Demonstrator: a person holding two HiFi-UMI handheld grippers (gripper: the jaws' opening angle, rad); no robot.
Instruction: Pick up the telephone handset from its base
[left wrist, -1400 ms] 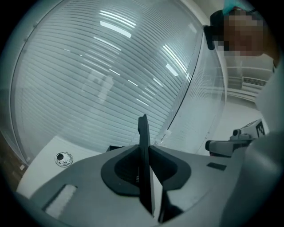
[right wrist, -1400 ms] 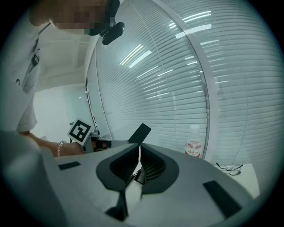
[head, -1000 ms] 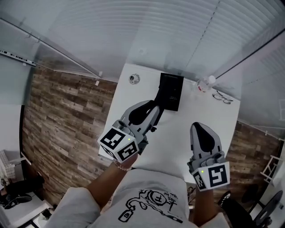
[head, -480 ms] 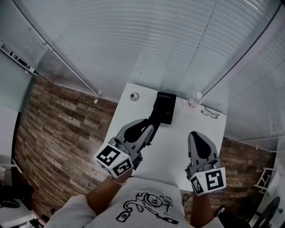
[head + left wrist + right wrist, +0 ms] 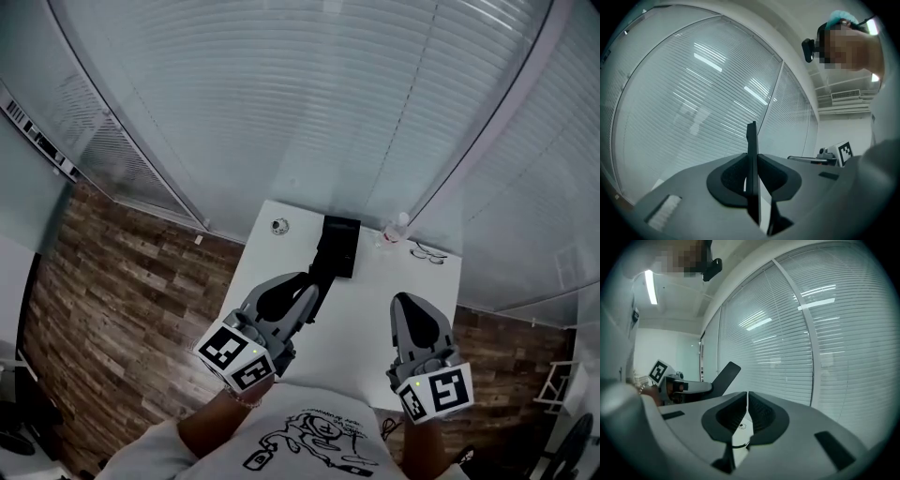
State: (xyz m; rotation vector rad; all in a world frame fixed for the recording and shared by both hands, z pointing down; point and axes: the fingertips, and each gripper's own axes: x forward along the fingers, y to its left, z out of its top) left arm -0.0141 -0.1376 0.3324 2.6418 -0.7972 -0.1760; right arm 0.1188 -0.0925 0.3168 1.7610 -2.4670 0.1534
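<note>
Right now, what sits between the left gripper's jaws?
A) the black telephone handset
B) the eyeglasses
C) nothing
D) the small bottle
A: in the left gripper view the handset stands edge-on between the pads of the left gripper, which press on it from both sides.

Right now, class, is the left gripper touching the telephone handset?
Touching. In the left gripper view, the left gripper presses both sides of the black telephone handset; no gap shows.
</note>
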